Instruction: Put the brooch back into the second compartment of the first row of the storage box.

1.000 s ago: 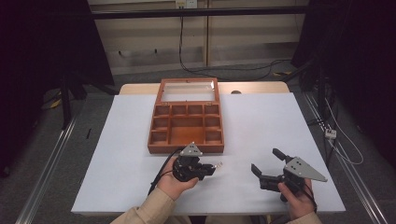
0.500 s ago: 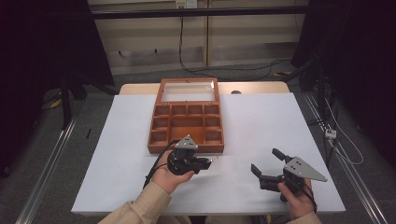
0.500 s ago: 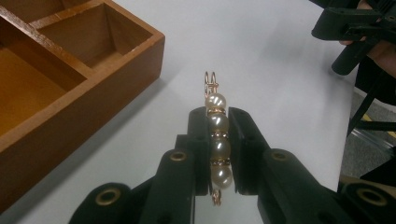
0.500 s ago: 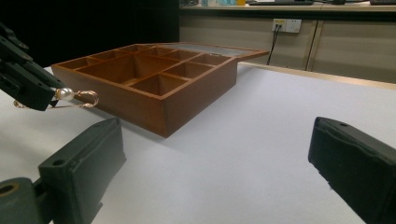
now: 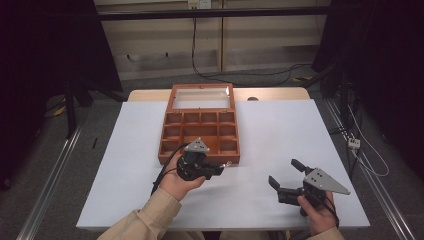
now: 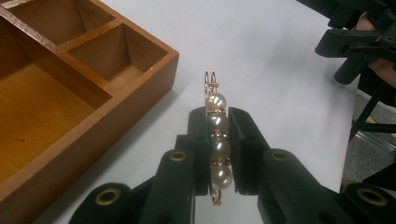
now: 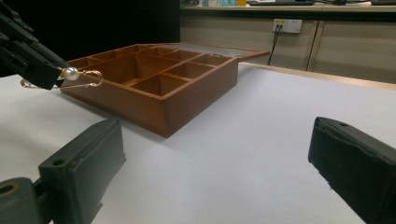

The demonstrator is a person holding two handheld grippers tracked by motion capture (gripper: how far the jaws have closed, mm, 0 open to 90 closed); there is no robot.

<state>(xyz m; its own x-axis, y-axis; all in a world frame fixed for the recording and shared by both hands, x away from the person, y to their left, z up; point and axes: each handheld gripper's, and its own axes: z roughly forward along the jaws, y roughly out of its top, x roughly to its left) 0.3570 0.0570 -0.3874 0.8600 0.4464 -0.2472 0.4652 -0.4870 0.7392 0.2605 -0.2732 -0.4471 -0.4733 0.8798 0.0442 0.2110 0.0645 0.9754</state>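
Now the left gripper (image 6: 218,140), clamped on a pearl hair clip (image 6: 217,135), carries it beside the wooden compartment box (image 5: 200,131); next, a compartment drop, while the right gripper (image 5: 286,179) gapes empty.

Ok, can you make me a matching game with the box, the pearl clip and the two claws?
Things:
1. wooden box
2. pearl clip
3. left claw
4. right claw

States:
A. jaws wide apart, nothing between them
B. pinched between two black jaws, above the white table
C. lid open, compartments bare
D. shut on something shiny

Pairs: 1-C, 2-B, 3-D, 4-A
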